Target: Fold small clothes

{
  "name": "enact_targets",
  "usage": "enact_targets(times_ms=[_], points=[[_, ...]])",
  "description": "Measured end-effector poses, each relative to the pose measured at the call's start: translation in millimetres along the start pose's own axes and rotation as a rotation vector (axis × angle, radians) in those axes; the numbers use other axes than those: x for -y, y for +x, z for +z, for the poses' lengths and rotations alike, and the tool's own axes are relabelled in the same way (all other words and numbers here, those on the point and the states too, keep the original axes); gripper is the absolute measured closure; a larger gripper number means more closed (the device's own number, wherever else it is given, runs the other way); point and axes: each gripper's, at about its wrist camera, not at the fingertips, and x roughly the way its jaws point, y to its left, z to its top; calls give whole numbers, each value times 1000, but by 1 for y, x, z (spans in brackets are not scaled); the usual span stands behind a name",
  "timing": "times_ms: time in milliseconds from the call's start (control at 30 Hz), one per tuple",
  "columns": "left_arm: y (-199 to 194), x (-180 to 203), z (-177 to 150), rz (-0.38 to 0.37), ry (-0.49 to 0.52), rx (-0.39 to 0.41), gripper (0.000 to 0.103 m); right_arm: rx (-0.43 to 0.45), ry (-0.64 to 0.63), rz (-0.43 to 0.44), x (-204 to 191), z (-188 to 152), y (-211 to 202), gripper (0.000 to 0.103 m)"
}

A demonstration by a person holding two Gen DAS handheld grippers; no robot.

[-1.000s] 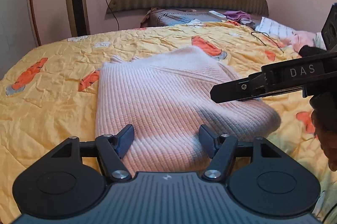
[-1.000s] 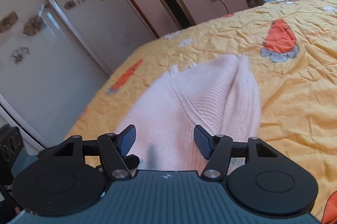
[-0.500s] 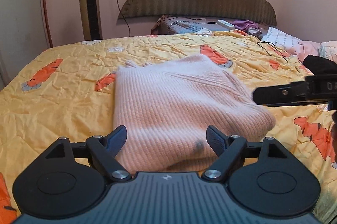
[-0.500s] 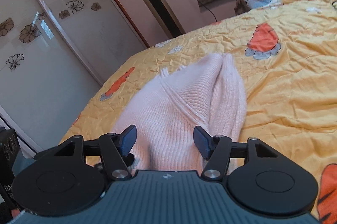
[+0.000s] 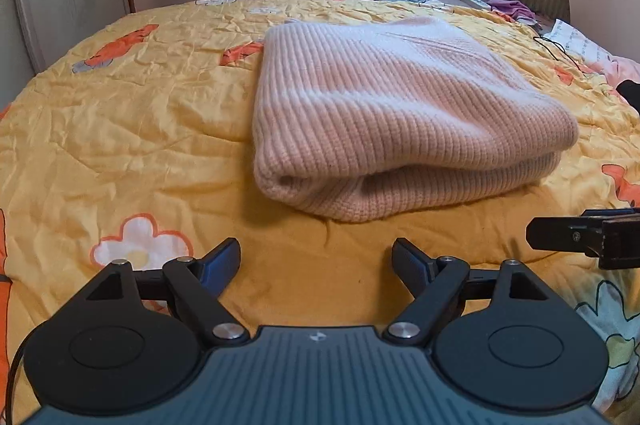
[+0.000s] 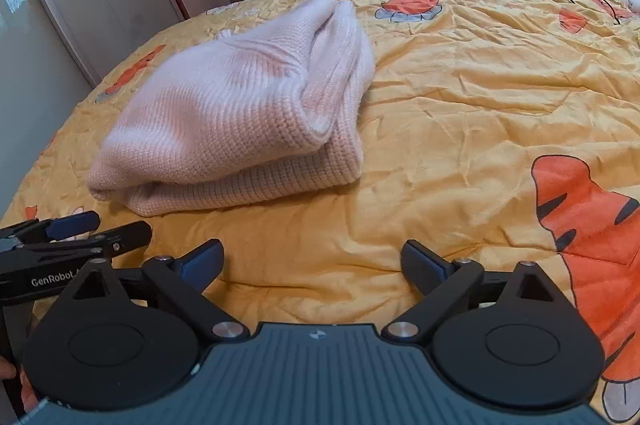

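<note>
1. The pale pink ribbed knit sweater [image 5: 384,113] is found folded into a thick bundle, lying on the yellow cartoon-print bed quilt [image 5: 132,129], beyond both grippers.
2. The left gripper [image 5: 316,261] and right gripper [image 6: 312,261] are released; nothing is held between the fingers.
3. Step judged: the fold is complete. A fresh garment, or tidying, is called for next.
4. Against the earlier frames, both grippers have been drawn back off the sweater; the right fingers have just been opening.
</note>
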Motion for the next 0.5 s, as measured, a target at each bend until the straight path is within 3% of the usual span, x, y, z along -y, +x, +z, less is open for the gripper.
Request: enact_targets(times_ms=[333, 500], points=[[-1, -11, -12, 40, -19, 49, 5, 35, -113, -214, -38, -8, 27, 0], [0, -14, -13, 32, -31, 49, 0, 75, -109, -219, -38, -13, 26, 0]])
